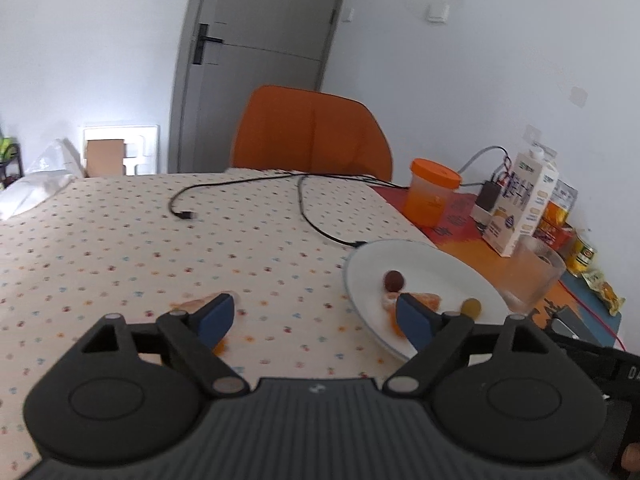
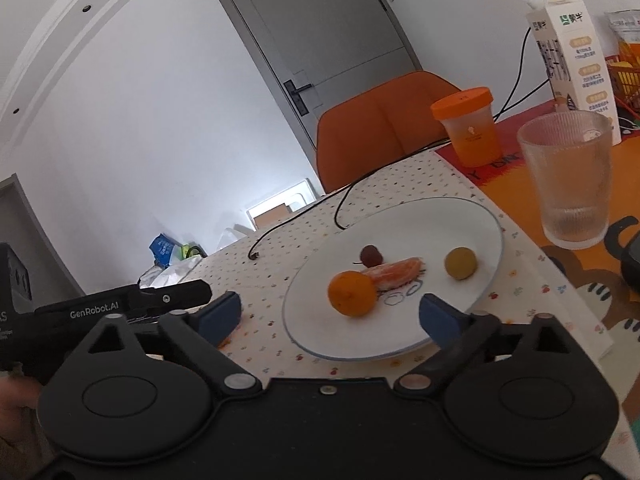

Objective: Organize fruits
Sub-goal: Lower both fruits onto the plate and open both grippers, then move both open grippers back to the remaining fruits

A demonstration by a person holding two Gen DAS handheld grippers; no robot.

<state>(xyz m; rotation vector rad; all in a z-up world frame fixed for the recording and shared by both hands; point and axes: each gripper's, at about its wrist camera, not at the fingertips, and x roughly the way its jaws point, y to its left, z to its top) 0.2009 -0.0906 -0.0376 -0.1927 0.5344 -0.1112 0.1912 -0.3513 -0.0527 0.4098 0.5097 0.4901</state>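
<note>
Left to right across the table:

- Cream tablecloth (image 1: pixel 120 240) with small multicoloured dots, covering most of the table.
- Black cable (image 1: pixel 240 190) lying in loops on the cloth, its plug end free.
- Orange peel scrap (image 1: pixel 192 303) on the cloth, partly hidden behind the left gripper's left blue pad; shape unclear.
- Left gripper (image 1: pixel 314 312), black frame with blue pads, fingers spread wide, nothing between them. In the right wrist view its side reads "GenRobot.AI".
- Orange upholstered chair (image 1: pixel 312 136) behind the table, before a grey door (image 1: pixel 264 12).
- Round white plate (image 2: pixel 400 336) with thin blue rim line and a small line drawing, on the cloth near the table's right part. On it, left to right: a whole round orange fruit (image 2: pixel 352 294); a small dark red round fruit (image 2: pixel 370 255); a peeled orange segment (image 2: pixel 394 274) touching the whole fruit; a small yellow-green round fruit (image 2: pixel 461 263) set apart.
- Right gripper (image 2: pixel 332 314), same build, fingers spread wide and empty, its right pad over the plate's near rim.
- Translucent tub with orange lid (image 2: pixel 470 132), on an orange printed mat.
- Ribbed clear glass tumbler (image 2: pixel 570 180), just right of the plate.
- White gable-top carton (image 2: pixel 572 56) with green logo and Chinese print, too small to read.
</note>
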